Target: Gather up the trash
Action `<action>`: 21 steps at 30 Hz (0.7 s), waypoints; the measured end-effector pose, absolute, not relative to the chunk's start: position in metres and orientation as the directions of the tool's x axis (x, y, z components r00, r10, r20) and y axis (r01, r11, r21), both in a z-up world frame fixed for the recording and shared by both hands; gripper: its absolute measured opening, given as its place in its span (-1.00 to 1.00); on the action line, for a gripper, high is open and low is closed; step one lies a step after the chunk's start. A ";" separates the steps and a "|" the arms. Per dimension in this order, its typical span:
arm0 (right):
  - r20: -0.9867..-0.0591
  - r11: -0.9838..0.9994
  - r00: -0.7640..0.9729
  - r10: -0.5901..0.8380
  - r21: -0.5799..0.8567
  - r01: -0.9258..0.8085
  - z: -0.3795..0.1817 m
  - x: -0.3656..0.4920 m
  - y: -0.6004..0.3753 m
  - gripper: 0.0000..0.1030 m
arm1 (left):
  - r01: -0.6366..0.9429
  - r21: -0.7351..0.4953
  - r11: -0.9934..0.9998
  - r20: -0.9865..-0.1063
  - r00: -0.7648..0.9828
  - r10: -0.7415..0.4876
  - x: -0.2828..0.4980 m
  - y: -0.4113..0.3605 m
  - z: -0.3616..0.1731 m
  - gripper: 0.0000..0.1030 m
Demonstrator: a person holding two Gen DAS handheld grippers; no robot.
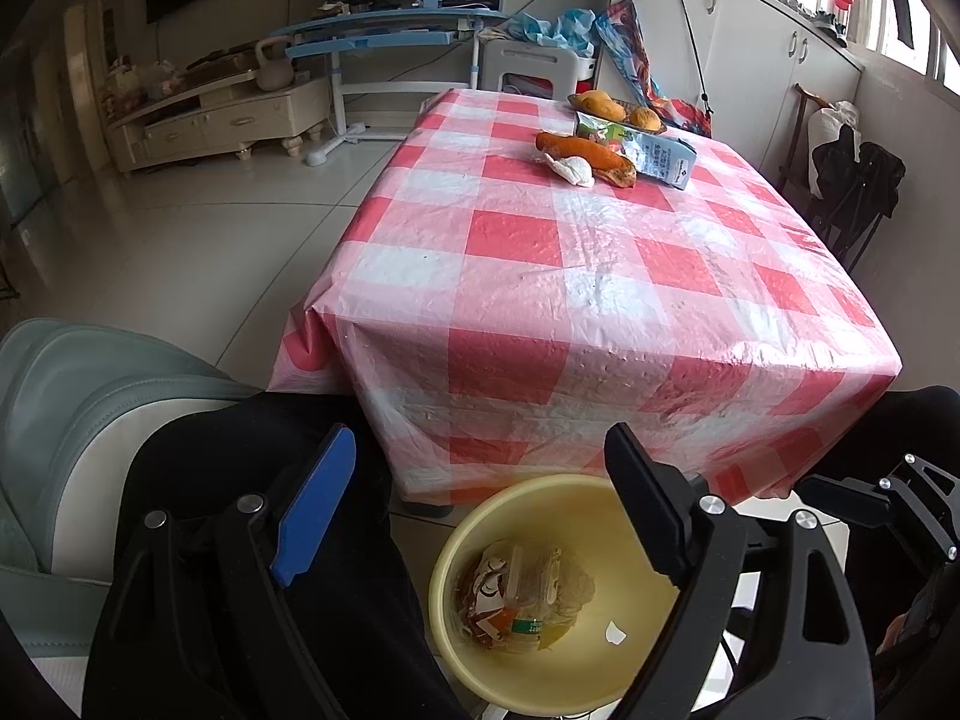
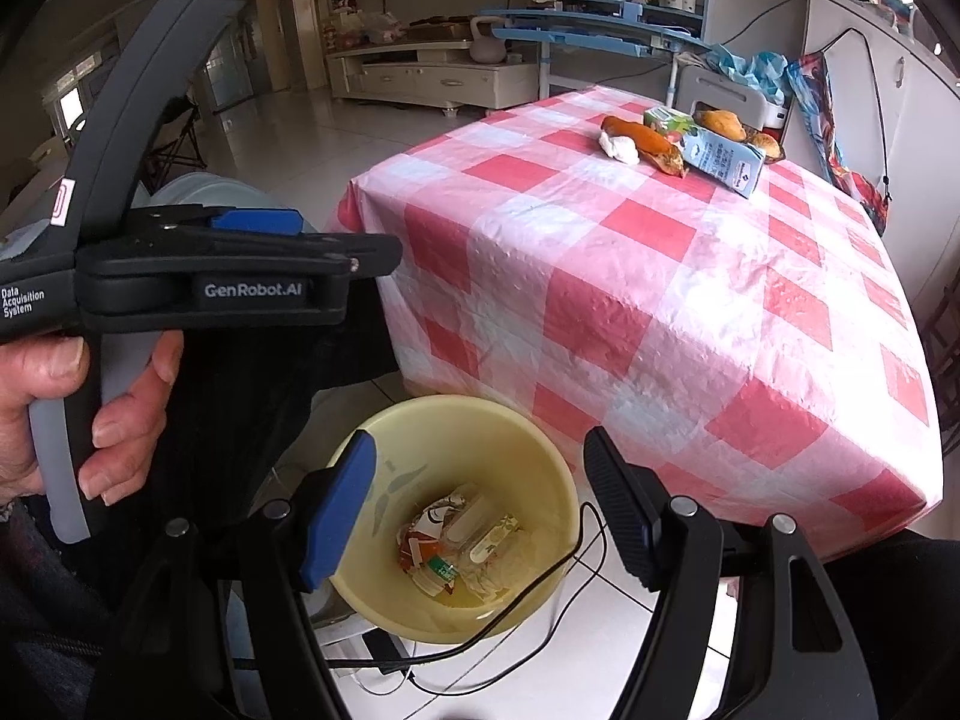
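Observation:
A yellow bin (image 1: 543, 495) (image 2: 456, 411) stands on the floor at the table's near edge, with wrappers and a clear plastic container (image 1: 522, 594) (image 2: 465, 540) inside. At the far end of the red-checked table (image 1: 600, 300) (image 2: 690, 300) lie a crumpled white tissue (image 1: 570, 169) (image 2: 619, 147), a long orange vegetable (image 1: 591, 153) (image 2: 651, 144), a blue-white carton (image 1: 663, 162) (image 2: 723, 162) and a green carton (image 1: 600, 129) (image 2: 669, 119). My left gripper (image 1: 480, 431) (image 2: 348, 240) is open and empty above the bin. My right gripper (image 2: 478, 437) is also open and empty over the bin.
A dish of yellow-orange fruit (image 1: 618, 108) (image 2: 729, 123) sits behind the cartons. A grey-green chair (image 1: 90, 396) is at the left, black-trousered legs (image 1: 240, 480) beside the bin. A black cable (image 2: 540, 591) crosses the bin's rim and the floor. A dark chair (image 1: 852, 180) stands right of the table.

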State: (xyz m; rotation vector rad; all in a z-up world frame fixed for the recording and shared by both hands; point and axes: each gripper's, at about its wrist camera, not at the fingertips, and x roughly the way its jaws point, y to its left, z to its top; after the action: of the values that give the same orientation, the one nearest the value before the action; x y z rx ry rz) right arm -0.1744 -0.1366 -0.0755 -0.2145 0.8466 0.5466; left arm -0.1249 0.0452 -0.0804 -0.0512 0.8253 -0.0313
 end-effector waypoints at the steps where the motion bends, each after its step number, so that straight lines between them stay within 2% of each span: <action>1: -0.759 0.840 0.535 0.371 0.028 -0.543 -0.076 -0.175 -0.135 0.34 | 0.007 -0.061 0.998 -0.733 0.678 -0.050 -0.125 0.045 -0.080 0.59; 21: -0.759 0.841 0.546 0.354 0.003 -0.541 -0.075 -0.177 -0.136 0.35 | 0.000 -0.080 0.997 -0.734 0.676 -0.059 -0.121 0.044 -0.081 0.59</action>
State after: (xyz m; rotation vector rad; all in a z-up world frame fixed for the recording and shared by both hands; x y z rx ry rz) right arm -0.1770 -0.1365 -0.0754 -0.2433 0.8387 0.5370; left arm -0.1207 0.0439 -0.0813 -0.0751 0.8276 -0.0332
